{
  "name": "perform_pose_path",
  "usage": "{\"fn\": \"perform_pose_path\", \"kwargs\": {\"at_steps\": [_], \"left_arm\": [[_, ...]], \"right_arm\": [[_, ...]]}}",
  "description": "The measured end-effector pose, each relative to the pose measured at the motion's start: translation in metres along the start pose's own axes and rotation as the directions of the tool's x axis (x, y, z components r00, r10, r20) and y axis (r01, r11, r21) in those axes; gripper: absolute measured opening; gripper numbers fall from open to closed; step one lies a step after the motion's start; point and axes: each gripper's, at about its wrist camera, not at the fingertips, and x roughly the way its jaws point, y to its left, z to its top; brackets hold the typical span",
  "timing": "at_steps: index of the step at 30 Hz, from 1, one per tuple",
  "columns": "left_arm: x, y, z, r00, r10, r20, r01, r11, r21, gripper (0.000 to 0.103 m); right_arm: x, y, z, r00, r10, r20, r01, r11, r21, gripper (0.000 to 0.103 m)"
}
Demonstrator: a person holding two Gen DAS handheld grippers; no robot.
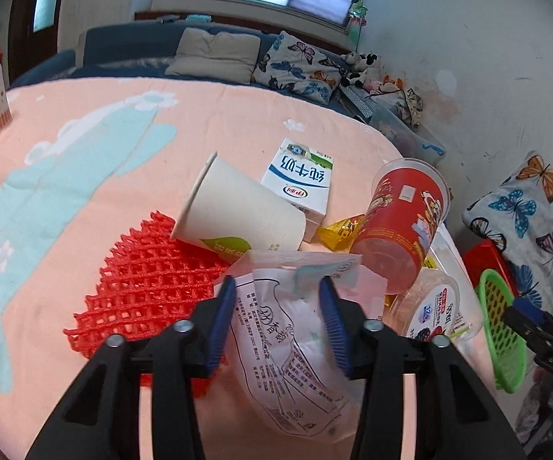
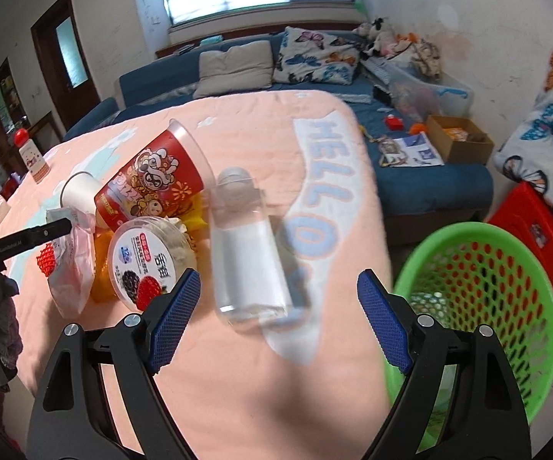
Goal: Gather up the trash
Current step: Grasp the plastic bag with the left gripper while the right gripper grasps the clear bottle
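Trash lies on a pink blanket (image 1: 84, 191). In the left wrist view my left gripper (image 1: 278, 322) has its jaws around a crumpled white plastic wrapper (image 1: 295, 356), which fills the gap between the pads. Beyond it lie a red foam net (image 1: 146, 287), a paper cup (image 1: 238, 211), a milk carton (image 1: 299, 180), a red cup (image 1: 403, 226) and a yogurt tub (image 1: 433, 314). In the right wrist view my right gripper (image 2: 276, 306) is open, with a clear plastic bottle (image 2: 246, 245) lying between and ahead of its fingers. A green mesh basket (image 2: 479, 306) stands at the right.
A red crate (image 2: 533, 230) stands behind the basket. A blue sofa (image 2: 238, 88) with pillows lies beyond the blanket, with a cardboard box (image 2: 456, 142) and papers on it. A red-capped bottle (image 2: 31, 157) stands at the blanket's far left.
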Motion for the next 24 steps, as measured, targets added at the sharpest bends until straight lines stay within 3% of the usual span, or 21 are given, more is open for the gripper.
{"fn": "perform_pose_path", "kwargs": {"at_steps": [2, 11, 24], "left_arm": [[0.004, 0.003, 0.000, 1.000, -0.025, -0.014, 0.025, 1.000, -0.008, 0.028], [0.008, -0.001, 0.000, 0.998, -0.061, -0.024, 0.062, 0.997, 0.036, 0.015], [-0.004, -0.007, 0.001, 0.995, -0.095, -0.001, 0.095, 0.993, 0.070, 0.011]], "right_arm": [[0.010, 0.003, 0.006, 1.000, 0.019, -0.016, -0.019, 1.000, -0.011, 0.084], [0.053, 0.013, 0.025, 0.995, 0.045, -0.086, -0.052, 0.995, -0.083, 0.083], [0.097, 0.016, 0.034, 0.985, 0.035, -0.171, -0.058, 0.990, -0.130, 0.075]]}}
